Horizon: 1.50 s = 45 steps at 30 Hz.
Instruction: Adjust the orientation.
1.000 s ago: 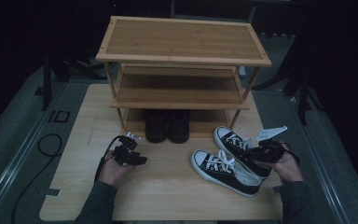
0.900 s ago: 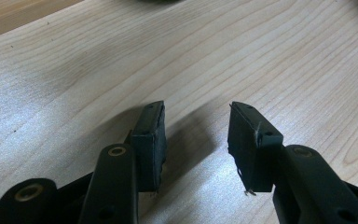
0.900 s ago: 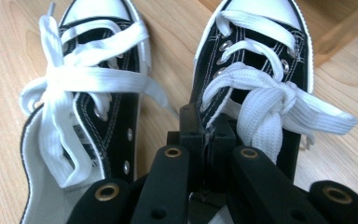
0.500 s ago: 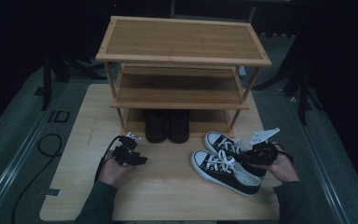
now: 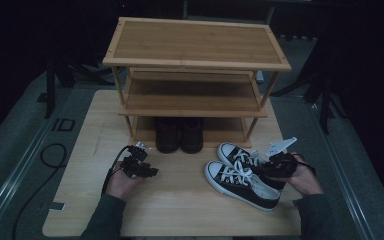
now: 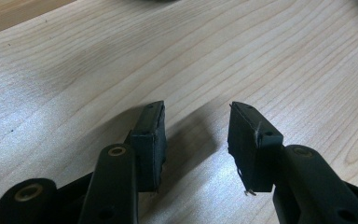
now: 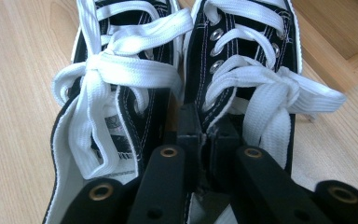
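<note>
Sneakers' (image 7: 177, 93) inner collars pinched by right hand-held gripper (image 7: 204, 140); left (image 6: 196, 135) half-open, empty

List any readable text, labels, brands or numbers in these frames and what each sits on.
"ID": dark letters on the grey floor left of the wooden board, high view.
Printed tongue label inside the left-hand sneaker in the right gripper view: too small and blurred to read.
Nothing readable on the shoe rack or the black boots.
</note>
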Tool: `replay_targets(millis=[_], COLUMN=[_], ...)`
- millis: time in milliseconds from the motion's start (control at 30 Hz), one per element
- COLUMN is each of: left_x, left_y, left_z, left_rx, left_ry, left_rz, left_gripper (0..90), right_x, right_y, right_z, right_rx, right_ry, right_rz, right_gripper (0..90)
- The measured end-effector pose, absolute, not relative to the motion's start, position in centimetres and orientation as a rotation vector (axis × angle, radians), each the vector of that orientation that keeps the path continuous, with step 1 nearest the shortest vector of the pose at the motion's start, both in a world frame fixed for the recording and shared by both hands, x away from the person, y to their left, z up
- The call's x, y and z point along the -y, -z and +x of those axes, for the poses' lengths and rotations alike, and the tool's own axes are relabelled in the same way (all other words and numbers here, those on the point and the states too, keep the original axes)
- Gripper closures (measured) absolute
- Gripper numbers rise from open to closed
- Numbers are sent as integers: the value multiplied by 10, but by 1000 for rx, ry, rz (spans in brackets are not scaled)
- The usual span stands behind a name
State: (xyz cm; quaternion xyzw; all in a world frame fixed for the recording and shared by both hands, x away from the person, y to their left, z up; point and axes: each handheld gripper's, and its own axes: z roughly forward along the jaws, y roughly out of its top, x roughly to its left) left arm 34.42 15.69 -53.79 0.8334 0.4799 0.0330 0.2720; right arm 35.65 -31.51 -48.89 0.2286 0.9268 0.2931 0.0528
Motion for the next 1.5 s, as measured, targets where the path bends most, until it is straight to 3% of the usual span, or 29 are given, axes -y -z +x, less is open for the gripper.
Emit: replay_targets(millis=[100, 133, 467, 1500], left_x=[-157, -158, -157, -157], left_y=[538, 538, 538, 538], left_z=[344, 344, 344, 345], left_rx=[-1295, -1297, -1296, -1295], left_ry=[-90, -91, -92, -93], left_rz=[2243, 2241, 2243, 2241], left_gripper=[569, 569, 566, 565], right_x=[314, 314, 314, 316], right_y=[488, 486, 476, 466], right_z=[356, 356, 354, 344], right_rx=[-2821, -2839, -2841, -2829], right_ry=[-876, -865, -800, -767], right_rz=[698, 710, 721, 730], right_gripper=[798, 744, 600, 388])
